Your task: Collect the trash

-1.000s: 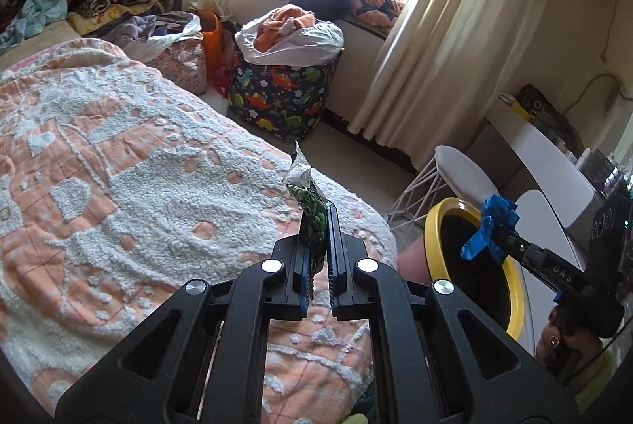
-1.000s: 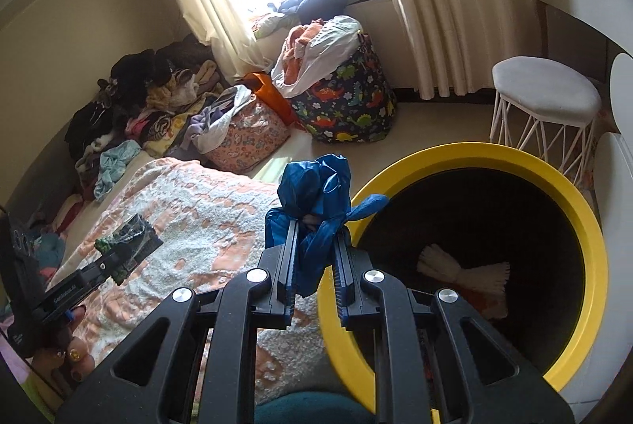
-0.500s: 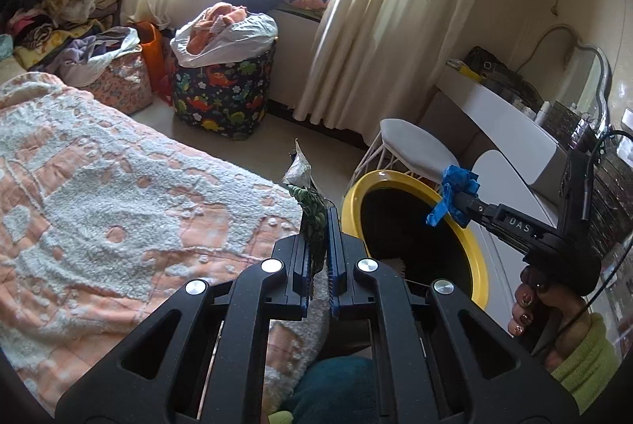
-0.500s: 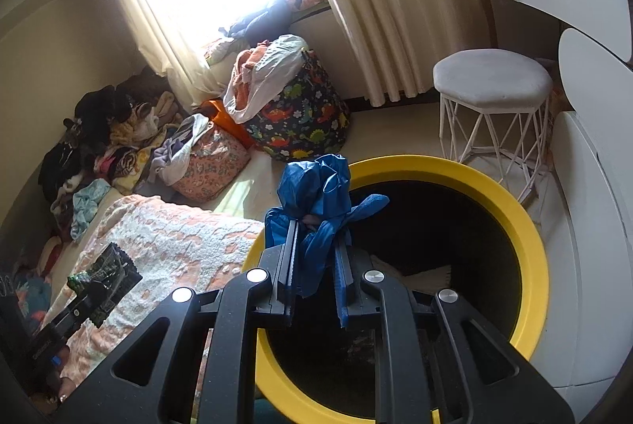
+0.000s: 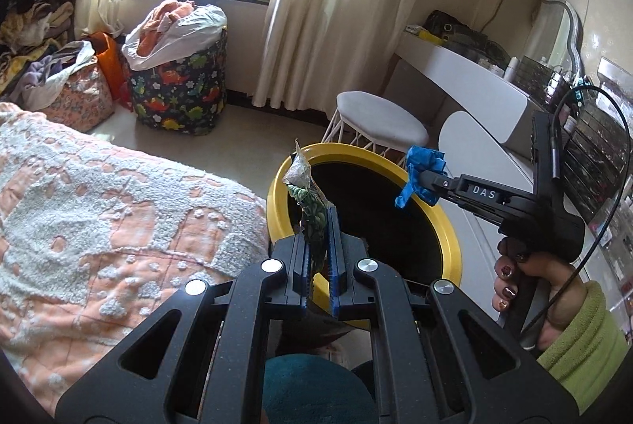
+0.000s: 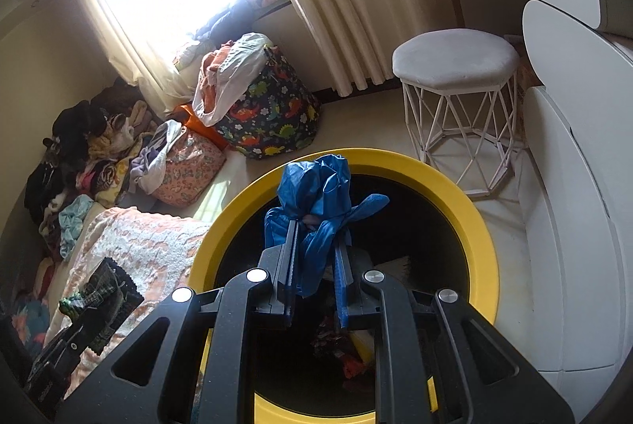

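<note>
Both grippers have swung from the bed to the bin (image 6: pixel 480 238): the right gripper (image 6: pixel 314 253) grasping blue plastic (image 6: pixel 316 186), the left gripper (image 5: pixel 318 230) a wrapper (image 5: pixel 310 202) (drop looks imminent).

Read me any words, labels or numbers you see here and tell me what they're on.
"DAS": white letters on the black arm of the right tongs, seen from the left wrist.
Green snack wrapper in the left tongs: print unreadable.
Items on the white dressing table: too small to read.

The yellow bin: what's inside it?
Inside the yellow bin lie something pale and colourful scraps. The right tool and its blue plastic hide the rest.
</note>
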A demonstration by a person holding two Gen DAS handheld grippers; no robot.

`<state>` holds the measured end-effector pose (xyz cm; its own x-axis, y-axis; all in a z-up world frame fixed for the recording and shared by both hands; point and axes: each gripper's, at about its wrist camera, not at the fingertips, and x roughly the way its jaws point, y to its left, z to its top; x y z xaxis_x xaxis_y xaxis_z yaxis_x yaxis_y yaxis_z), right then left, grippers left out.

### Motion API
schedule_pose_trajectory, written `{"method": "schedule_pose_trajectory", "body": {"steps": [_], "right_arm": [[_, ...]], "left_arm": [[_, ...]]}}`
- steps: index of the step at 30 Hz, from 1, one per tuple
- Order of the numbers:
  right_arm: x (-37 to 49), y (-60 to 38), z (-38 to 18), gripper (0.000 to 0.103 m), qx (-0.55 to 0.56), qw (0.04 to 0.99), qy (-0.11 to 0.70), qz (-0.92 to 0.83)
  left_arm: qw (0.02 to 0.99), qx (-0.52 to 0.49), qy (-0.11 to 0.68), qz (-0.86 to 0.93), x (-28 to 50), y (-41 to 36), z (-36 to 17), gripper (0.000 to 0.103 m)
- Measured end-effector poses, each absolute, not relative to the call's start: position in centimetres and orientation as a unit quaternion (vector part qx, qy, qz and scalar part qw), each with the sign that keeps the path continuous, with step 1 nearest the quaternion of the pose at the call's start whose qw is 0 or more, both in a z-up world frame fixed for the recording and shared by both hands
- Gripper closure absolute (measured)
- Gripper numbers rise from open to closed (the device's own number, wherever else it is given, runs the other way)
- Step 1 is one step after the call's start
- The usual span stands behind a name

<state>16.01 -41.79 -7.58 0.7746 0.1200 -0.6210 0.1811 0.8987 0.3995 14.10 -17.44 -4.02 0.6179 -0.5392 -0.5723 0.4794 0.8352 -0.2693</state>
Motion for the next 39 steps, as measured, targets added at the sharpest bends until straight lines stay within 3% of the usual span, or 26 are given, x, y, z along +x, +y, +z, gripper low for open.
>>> {"method": "schedule_pose_trajectory", "body": {"steps": [11, 15, 19, 20, 23, 28, 33, 35, 39], "right_arm": [[16.6, -42.3, -8.6, 0.081, 0.240, 0.899, 0.366, -0.014], [16.4, -42.7, -8.7, 0.060, 0.250, 0.895, 0.369, -0.020], [16.0, -43.2, -8.7, 0.050, 0.260, 0.894, 0.364, -0.027], [15.9, -43.3, -8.6, 0.047, 0.262, 0.894, 0.363, -0.028], [15.5, -43.5, -8.4, 0.042, 0.263, 0.895, 0.360, -0.034], [14.5, -43.3, -7.4, 0.032, 0.258, 0.902, 0.343, -0.041], [13.7, -42.2, -6.5, 0.023, 0.237, 0.914, 0.328, -0.032], [13.4, -41.5, -6.0, 0.019, 0.225, 0.920, 0.321, -0.027], [12.7, -39.9, -5.3, 0.015, 0.209, 0.928, 0.307, -0.015]], "left_arm": [[0.873, -0.003, 0.362, -0.326, 14.7, -21.8, -6.5, 0.099], [0.863, -0.003, 0.381, -0.332, 15.8, -23.4, -7.4, 0.099], [0.856, 0.007, 0.393, -0.335, 16.4, -24.3, -8.1, 0.099], [0.856, 0.009, 0.394, -0.334, 16.4, -24.4, -8.1, 0.095], [0.858, 0.013, 0.394, -0.328, 16.3, -24.5, -8.2, 0.066], [0.868, 0.022, 0.385, -0.313, 15.6, -23.8, -8.0, 0.047], [0.883, 0.019, 0.366, -0.294, 14.7, -21.8, -7.0, 0.018], [0.890, 0.019, 0.357, -0.284, 14.2, -20.8, -6.6, 0.012], [0.902, 0.014, 0.343, -0.260, 13.6, -18.8, -5.6, 0.011]]}}
